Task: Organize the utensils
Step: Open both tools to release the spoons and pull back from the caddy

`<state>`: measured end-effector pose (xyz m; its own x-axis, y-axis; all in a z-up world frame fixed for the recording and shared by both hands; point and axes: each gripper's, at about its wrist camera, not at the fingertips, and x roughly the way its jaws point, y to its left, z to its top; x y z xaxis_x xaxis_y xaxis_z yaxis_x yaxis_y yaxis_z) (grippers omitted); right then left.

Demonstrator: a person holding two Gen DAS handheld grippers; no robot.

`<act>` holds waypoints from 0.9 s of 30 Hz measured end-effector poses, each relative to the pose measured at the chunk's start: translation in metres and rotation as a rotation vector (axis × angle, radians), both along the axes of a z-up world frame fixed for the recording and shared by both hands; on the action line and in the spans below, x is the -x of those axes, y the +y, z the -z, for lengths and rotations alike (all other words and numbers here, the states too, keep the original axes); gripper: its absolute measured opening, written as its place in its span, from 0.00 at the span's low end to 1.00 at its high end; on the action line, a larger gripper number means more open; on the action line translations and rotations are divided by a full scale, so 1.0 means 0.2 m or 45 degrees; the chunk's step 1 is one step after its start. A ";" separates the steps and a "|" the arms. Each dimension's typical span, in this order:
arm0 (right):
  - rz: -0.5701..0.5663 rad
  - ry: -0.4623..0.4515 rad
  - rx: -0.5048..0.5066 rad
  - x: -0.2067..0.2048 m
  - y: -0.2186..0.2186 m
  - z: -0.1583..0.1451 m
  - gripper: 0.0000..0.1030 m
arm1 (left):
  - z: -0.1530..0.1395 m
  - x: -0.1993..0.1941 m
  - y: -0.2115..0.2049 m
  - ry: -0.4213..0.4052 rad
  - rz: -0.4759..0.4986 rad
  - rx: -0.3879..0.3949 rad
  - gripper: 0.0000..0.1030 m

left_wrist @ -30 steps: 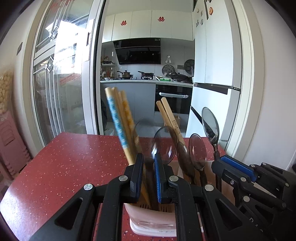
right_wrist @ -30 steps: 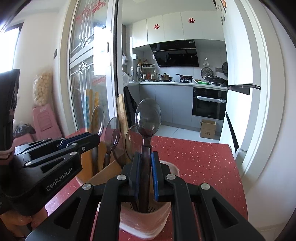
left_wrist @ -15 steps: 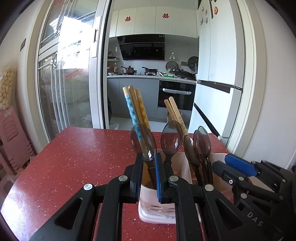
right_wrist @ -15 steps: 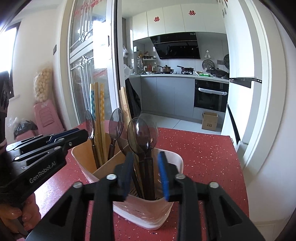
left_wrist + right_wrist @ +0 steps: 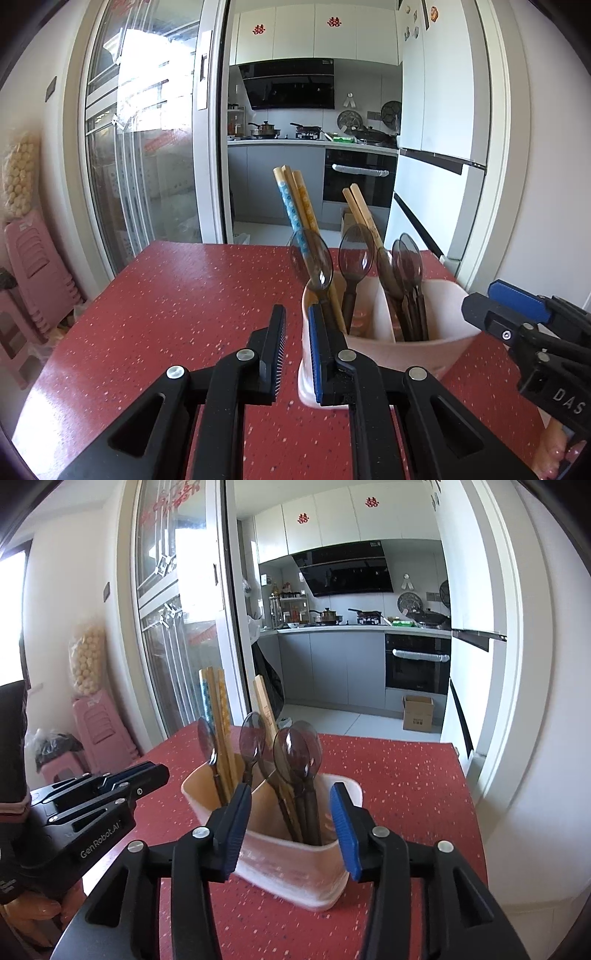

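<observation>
R gripper jaws just opened, empty; spoon it held a sec ago now stands in holder right ahead. L gripper empty, jaws apart. Sorting looks near done.

I am in a home, at a red tabletop beside a kitchen: I see a range hood, a built-in oven, pots on the stove and a white fridge.
</observation>
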<state>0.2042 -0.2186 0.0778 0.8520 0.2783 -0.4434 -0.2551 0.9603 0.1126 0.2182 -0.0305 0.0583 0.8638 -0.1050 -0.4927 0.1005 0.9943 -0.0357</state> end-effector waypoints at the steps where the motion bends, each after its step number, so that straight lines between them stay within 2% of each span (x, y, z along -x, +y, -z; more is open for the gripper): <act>1: 0.003 0.010 -0.005 0.02 0.00 0.00 0.48 | 0.00 0.01 0.01 0.008 -0.002 -0.002 0.41; 12: 0.048 0.097 -0.032 0.19 0.01 0.03 0.54 | 0.03 0.11 0.07 0.083 -0.012 -0.032 0.41; 21: 0.097 0.167 -0.022 0.28 0.02 0.09 0.54 | 0.08 0.23 0.10 0.117 0.004 -0.063 0.42; 23: 0.113 0.187 -0.018 0.30 0.02 0.10 0.54 | 0.11 0.26 0.11 0.131 0.004 -0.060 0.74; 24: 0.120 0.195 -0.017 0.30 0.02 0.11 0.54 | 0.11 0.29 0.12 0.122 -0.008 -0.054 0.99; 27: 0.137 0.225 -0.015 0.32 0.02 0.14 0.54 | 0.12 0.35 0.14 0.088 -0.018 -0.060 1.00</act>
